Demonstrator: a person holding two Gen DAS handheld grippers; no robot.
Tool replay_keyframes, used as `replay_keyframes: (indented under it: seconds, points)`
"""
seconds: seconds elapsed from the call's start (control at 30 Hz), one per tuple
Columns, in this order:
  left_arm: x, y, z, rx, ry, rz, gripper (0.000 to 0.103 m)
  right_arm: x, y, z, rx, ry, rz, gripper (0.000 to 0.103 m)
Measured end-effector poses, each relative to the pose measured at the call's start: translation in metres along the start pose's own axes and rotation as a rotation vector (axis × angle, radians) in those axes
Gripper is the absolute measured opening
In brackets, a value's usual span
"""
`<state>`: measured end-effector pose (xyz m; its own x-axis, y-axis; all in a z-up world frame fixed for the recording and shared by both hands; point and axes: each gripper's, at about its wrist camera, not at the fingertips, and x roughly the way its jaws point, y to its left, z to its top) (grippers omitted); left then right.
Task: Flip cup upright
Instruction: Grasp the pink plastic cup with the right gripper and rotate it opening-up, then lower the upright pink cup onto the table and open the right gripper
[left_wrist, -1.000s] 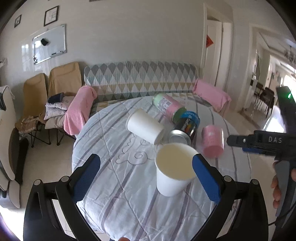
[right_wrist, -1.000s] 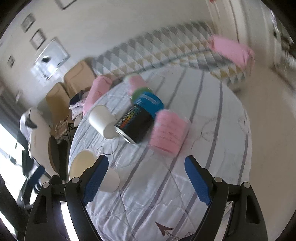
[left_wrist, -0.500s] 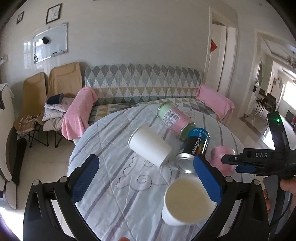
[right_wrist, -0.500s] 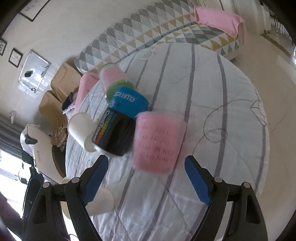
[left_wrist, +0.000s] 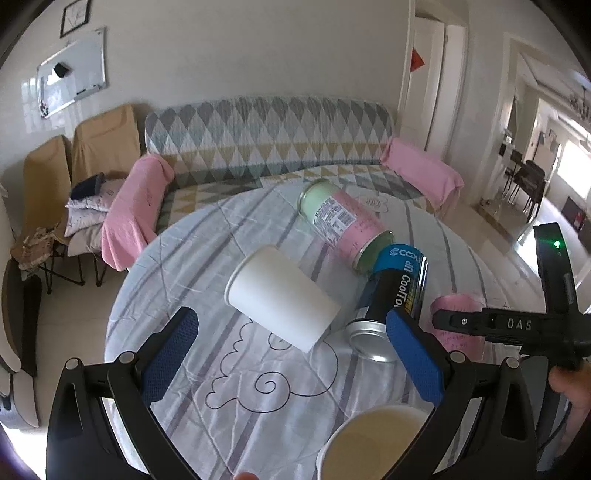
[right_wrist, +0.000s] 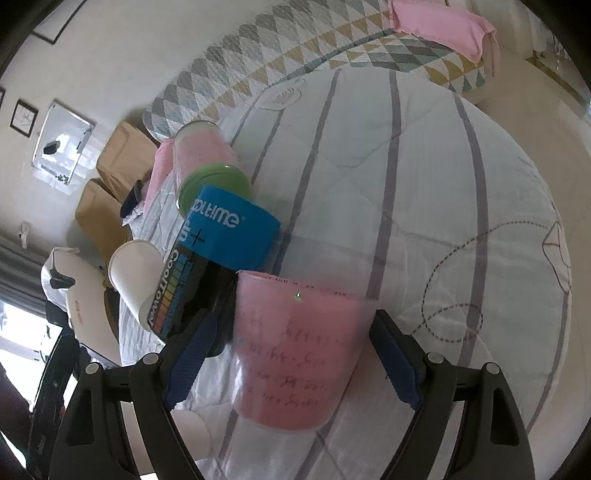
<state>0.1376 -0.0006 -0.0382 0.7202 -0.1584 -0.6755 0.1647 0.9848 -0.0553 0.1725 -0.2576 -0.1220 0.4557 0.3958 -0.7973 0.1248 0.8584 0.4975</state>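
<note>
1. The right gripper (right_wrist: 291, 363) stood open, its blue pads either side of the pink cup (right_wrist: 295, 354) at lower centre, apparently not touching it.
2. The pink cup sat inverted on the bench (right_wrist: 443, 184), rim down, beside the black can (right_wrist: 184, 288).
3. The left gripper (left_wrist: 291, 360) hung open and empty above the bench, a white cup (left_wrist: 280, 295) lying on its side mid-frame.

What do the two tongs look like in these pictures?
Both the left tongs and the right tongs have black angular frames with silver bolts and blue textured pads. Seen from the left camera, the right body carries white "DAS" lettering and a green light.
</note>
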Motion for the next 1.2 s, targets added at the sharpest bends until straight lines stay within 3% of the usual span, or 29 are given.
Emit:
replay_keyframes:
  seconds: [0.1, 0.17, 0.43, 0.8, 1.0, 1.2]
  points:
    - [0.000, -0.001, -0.001, 0.009, 0.005, -0.002, 0.103, -0.003, 0.003, -0.002, -0.040, -0.033, -0.005, 0.081]
    - [0.000, -0.003, -0.001, 0.013, 0.011, -0.010, 0.103, -0.006, 0.006, -0.004, -0.062, -0.055, -0.002, 0.071]
    - [-0.008, -0.006, -0.002, 0.024, 0.012, -0.009, 0.103, -0.015, 0.023, -0.022, -0.203, -0.149, -0.023, 0.070]
    - [-0.035, -0.009, -0.008, 0.060, -0.016, 0.037, 0.103, -0.037, 0.043, -0.058, -0.416, -0.367, -0.067, 0.070]
    - [-0.048, -0.003, -0.016, 0.045, -0.019, 0.074, 0.103, -0.039, 0.046, -0.080, -0.463, -0.410, -0.072, 0.070]
    - [-0.061, 0.000, -0.023, 0.039, -0.025, 0.091, 0.103, -0.042, 0.065, -0.101, -0.561, -0.436, -0.150, 0.070]
